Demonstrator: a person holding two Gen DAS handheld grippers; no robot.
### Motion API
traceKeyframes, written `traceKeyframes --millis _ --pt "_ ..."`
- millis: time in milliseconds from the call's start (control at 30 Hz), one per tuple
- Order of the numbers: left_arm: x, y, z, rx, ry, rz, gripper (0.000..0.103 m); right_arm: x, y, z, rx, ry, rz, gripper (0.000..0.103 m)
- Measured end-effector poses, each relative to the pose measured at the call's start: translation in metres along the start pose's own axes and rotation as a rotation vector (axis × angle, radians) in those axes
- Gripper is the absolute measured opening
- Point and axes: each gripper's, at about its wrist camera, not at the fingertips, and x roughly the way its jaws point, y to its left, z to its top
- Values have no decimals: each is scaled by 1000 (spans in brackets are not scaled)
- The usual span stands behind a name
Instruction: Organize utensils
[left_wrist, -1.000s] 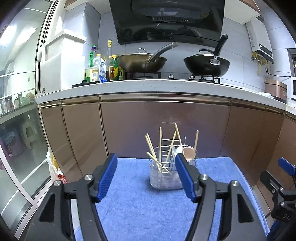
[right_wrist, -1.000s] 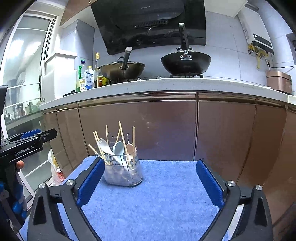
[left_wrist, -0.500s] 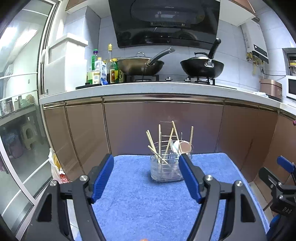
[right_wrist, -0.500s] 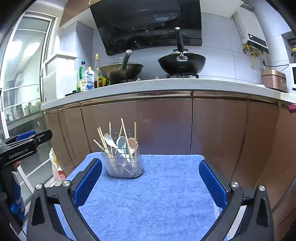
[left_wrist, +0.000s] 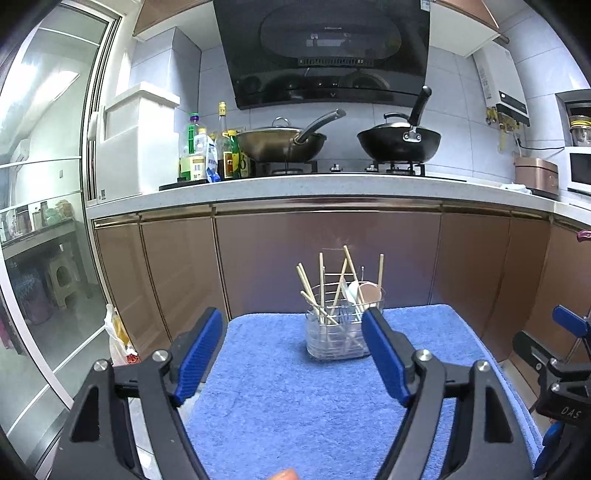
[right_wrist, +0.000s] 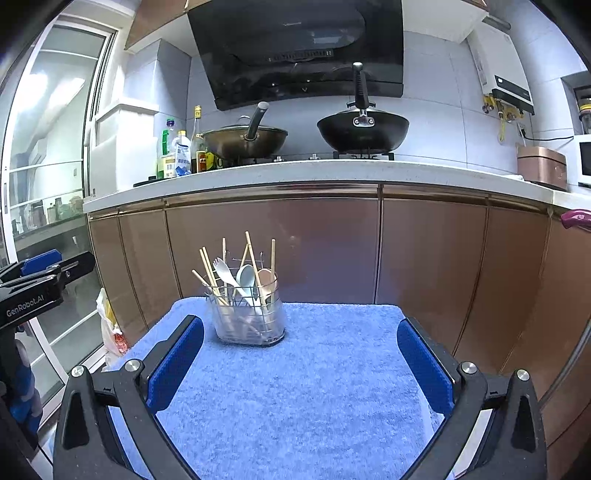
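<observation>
A clear utensil holder with a wire rack (left_wrist: 339, 334) (right_wrist: 249, 317) stands upright at the far side of a blue towel (left_wrist: 295, 398) (right_wrist: 295, 387). It holds several wooden chopsticks (right_wrist: 210, 271), a pale fork, a grey-blue spoon (right_wrist: 245, 275) and a tan spoon (right_wrist: 266, 280). My left gripper (left_wrist: 293, 356) is open and empty, held back from the holder. My right gripper (right_wrist: 301, 363) is open wide and empty, to the right of and behind the holder.
Brown cabinet fronts (right_wrist: 369, 251) rise right behind the towel under a white counter (left_wrist: 295, 188) with two woks and several bottles. A glass door (left_wrist: 44, 258) and a plastic bag (left_wrist: 118, 339) are at the left. The towel's edges drop off left and right.
Both grippers have drawn back and risen a little, so the holder looks smaller and farther away. Both stay open and empty. The holder has not moved.
</observation>
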Motion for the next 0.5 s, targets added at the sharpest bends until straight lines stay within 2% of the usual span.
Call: traceKeyframes --millis 500 --pt "-4 -1 -2 6 -25 12 78 -2 -9 -2 14 -8 -32 103"
